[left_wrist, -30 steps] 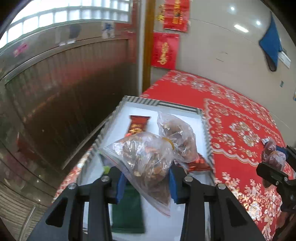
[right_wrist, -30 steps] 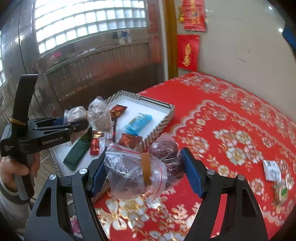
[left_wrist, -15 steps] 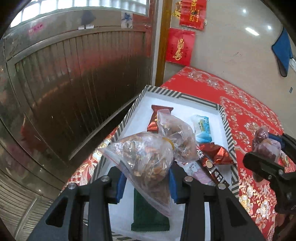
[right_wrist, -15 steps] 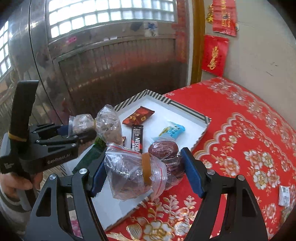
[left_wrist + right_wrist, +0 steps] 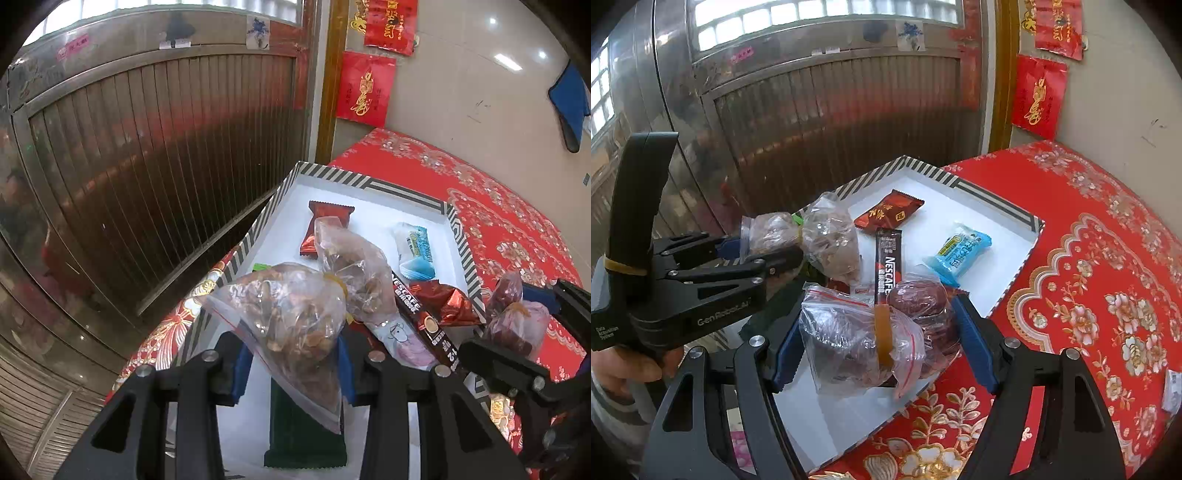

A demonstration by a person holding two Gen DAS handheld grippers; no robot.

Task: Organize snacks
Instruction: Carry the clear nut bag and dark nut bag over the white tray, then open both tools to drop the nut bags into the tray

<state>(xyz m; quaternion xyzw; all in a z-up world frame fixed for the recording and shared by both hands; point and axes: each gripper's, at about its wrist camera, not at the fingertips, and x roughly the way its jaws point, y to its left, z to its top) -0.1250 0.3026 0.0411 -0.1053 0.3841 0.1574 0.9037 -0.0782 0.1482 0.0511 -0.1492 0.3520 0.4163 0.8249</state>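
Two bags are in my grip, one per gripper. My left gripper (image 5: 291, 363) is clenched on a clear bag of nuts (image 5: 295, 317), tied with a yellow band, which hangs over the near end of the white tray (image 5: 373, 184). My right gripper (image 5: 877, 343) is clamped on a clear bag of dark dried fruit (image 5: 857, 336), banded in brown, held over the tray's near corner where it meets the red tablecloth (image 5: 1089, 206). From the right wrist view I see a hand (image 5: 631, 365) at the lower left holding the left gripper's handle.

Under the nut bag lies a dark green packet (image 5: 295, 432) on the tray floor. Just beyond it a coffee stick (image 5: 887, 264) lies lengthwise, with a crumpled red wrapper (image 5: 447, 301) beside it against the tray's right wall. Farther in sit a blue-and-white packet (image 5: 960, 251) and, toward the far end, a red-brown candy wrapper (image 5: 888, 214), apart from each other.

Past the tray stand a metal door (image 5: 831, 122) and red paper hangings (image 5: 1039, 96) on the wall.
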